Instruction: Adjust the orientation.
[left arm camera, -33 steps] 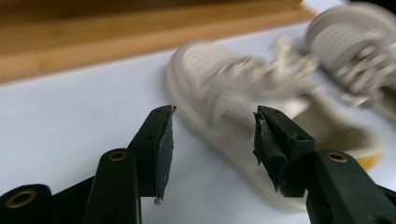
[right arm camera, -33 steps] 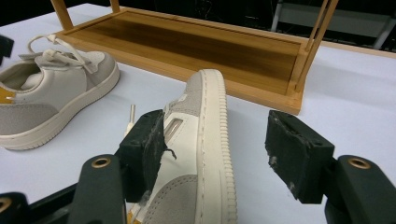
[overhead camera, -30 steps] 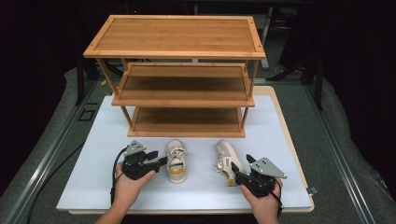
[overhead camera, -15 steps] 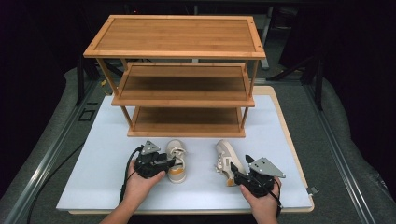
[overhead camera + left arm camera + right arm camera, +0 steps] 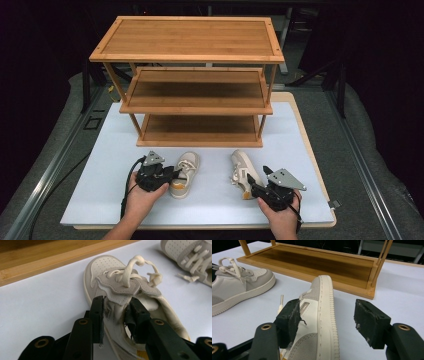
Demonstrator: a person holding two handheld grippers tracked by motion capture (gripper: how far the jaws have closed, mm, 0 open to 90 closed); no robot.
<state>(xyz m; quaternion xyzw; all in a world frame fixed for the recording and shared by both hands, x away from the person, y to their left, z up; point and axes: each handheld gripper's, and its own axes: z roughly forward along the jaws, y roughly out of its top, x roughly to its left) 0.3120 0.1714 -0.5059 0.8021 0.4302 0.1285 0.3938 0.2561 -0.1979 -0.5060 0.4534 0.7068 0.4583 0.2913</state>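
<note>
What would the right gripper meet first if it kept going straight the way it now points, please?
The right gripper already straddles the tipped shoe; straight on, it would probably slide along that shoe toward the rack's bottom shelf.

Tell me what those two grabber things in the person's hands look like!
Each hand-held black gripper, left and right, has two chunky black jaws with worn, frayed rubbery pads and brass-coloured rivets. A grey three-cornered metal plate sits on top of each, and a black cable trails from the left one. The forearms show no sleeves.

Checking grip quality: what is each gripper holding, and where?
Left gripper has just been closing on the left shoe's side wall, beside the tongue. Right gripper straddles the tipped shoe, not clamped.
</note>
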